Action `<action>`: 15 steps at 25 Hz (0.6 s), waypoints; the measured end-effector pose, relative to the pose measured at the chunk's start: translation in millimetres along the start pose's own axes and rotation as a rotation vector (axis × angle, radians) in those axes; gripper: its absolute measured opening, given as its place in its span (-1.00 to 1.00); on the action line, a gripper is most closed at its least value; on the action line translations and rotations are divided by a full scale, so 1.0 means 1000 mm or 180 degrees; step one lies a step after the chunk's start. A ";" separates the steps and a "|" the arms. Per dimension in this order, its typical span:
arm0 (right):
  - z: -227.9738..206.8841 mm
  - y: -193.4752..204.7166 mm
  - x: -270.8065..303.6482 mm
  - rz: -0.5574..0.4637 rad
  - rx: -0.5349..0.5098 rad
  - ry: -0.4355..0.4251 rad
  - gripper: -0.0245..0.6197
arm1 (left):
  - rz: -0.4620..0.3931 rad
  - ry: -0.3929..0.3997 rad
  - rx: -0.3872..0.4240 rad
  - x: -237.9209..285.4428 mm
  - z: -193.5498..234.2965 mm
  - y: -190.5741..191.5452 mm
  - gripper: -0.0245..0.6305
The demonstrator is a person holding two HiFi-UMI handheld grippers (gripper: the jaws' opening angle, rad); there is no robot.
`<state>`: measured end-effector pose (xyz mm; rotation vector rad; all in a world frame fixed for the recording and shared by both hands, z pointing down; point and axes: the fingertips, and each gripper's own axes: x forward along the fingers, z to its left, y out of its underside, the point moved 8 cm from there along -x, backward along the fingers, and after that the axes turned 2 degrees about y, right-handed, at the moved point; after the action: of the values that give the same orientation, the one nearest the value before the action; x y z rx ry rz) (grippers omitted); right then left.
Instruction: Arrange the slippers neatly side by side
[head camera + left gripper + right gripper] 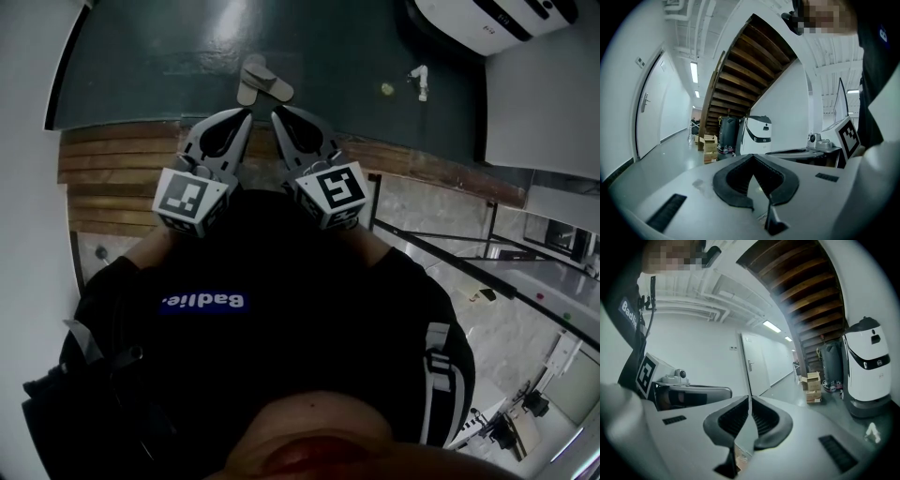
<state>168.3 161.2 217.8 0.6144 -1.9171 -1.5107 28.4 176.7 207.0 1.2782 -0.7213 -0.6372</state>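
Two pale slippers [262, 82] lie on the dark green floor ahead of me, one crossed over the other. My left gripper [246, 114] and right gripper [277, 112] are held close to my chest and point toward the slippers, well short of them. Both are shut with nothing between the jaws. In the left gripper view the left gripper [752, 156] has its tips touching, and in the right gripper view the right gripper [749, 398] is closed the same way. Neither gripper view shows the slippers.
I stand on wooden steps [112, 169] above the green floor. A white machine [487, 19] sits at the far right, with a small white object [419, 82] and a yellowish speck [387, 89] near it. A railing [441, 253] runs along my right. Cardboard boxes [708, 146] stand under the staircase.
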 end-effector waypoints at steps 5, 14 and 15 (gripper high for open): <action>0.001 -0.006 0.057 0.0158 -0.0058 0.0151 -0.92 | -0.0010 0.0149 -0.0117 0.007 0.059 0.000 -0.92; 0.016 -0.001 0.172 0.0503 -0.0087 0.0401 -0.87 | -0.0012 0.0326 -0.0331 -0.001 0.180 0.004 -0.92; 0.019 -0.001 0.182 0.0553 -0.0108 0.0409 -0.78 | -0.0013 0.0344 -0.0356 -0.002 0.190 0.004 -0.92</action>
<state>27.0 49.3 246.5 0.5033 -1.7950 -1.3590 -120.4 63.0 236.5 1.2015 -0.5865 -0.5991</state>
